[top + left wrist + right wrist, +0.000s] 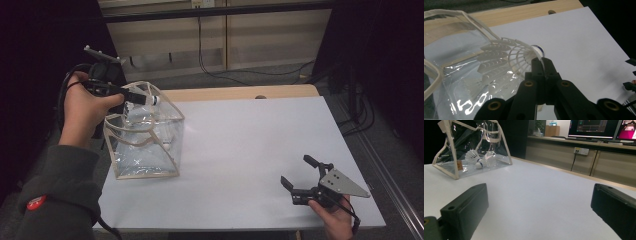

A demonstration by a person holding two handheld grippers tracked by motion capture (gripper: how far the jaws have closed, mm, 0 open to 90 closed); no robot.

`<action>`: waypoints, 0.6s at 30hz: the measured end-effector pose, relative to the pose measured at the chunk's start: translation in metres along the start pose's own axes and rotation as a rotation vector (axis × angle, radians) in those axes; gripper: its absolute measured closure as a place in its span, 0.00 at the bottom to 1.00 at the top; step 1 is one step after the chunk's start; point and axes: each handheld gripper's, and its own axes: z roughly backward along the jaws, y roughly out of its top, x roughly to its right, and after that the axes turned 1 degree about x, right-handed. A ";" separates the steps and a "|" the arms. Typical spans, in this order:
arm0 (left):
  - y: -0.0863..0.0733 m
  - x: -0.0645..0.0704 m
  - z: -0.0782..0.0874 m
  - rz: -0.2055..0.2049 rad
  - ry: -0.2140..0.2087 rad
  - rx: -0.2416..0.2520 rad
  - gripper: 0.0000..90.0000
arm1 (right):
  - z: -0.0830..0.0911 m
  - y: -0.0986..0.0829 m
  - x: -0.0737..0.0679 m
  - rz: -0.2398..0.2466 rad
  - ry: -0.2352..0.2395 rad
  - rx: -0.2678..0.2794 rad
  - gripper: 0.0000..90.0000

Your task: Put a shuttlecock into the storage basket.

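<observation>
L gripper (541, 61): my jaws pinch shuttlecock (506, 58) by cork end, over mouth of clear bag (145, 135) at counter (250, 150) left | handling: v. light, skirt crushable (grip cork, not feathers) | R gripper (299, 176): jaws spread, nothing held, near front-right | two shuttles in bag (479, 158)

White table (250, 150) is open from the centre out to 3 o'clock and down to 6, so a gripper passes freely there. Only obstacle on the top is the clear bag (145, 145) at 9 o'clock, mouth open upward, with its pale handles (477, 23) arching across the opening and a shuttlecock (475, 157) already lying inside on the bottom. Left gripper (541, 62) sits over that mouth clamped on another shuttlecock (509, 60), while the right gripper (300, 175) rests spread wide at 5 o'clock near the front edge.
</observation>
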 end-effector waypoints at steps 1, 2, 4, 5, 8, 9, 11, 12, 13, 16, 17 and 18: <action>0.000 -0.001 0.001 -0.004 0.003 -0.001 1.00 | 0.000 0.000 0.000 0.000 0.000 0.001 0.02; -0.001 -0.002 0.001 -0.003 0.005 -0.001 1.00 | 0.000 0.000 0.000 -0.001 0.001 0.001 0.02; -0.002 -0.004 0.002 0.000 0.010 0.000 1.00 | 0.000 0.000 0.000 -0.003 0.001 0.000 0.02; -0.002 -0.005 0.002 0.002 0.011 -0.001 1.00 | 0.000 0.000 0.000 -0.002 0.000 -0.001 0.02; -0.003 -0.007 0.003 -0.002 0.016 0.001 1.00 | 0.000 0.000 0.000 0.002 0.001 0.002 0.02; -0.003 -0.007 0.003 0.006 0.016 0.005 1.00 | 0.000 0.000 0.000 0.001 0.001 0.002 0.02; -0.004 -0.009 0.004 0.004 0.018 0.004 1.00 | 0.000 0.000 0.000 0.001 0.000 -0.001 0.02; -0.004 -0.009 0.004 0.004 0.018 0.004 1.00 | 0.000 0.000 0.000 0.001 0.000 -0.001 0.02; -0.004 -0.010 0.005 0.001 0.025 0.003 1.00 | 0.000 0.000 0.000 0.001 0.000 0.000 0.02; -0.005 -0.011 0.005 0.006 0.026 0.006 1.00 | 0.000 0.000 0.000 0.003 0.001 0.000 0.02; -0.005 -0.012 0.005 0.006 0.026 0.006 1.00 | 0.000 0.000 0.000 0.000 0.000 -0.002 0.02; -0.005 -0.012 0.005 0.007 0.026 0.007 1.00 | 0.000 0.000 0.000 -0.002 0.000 -0.004 0.02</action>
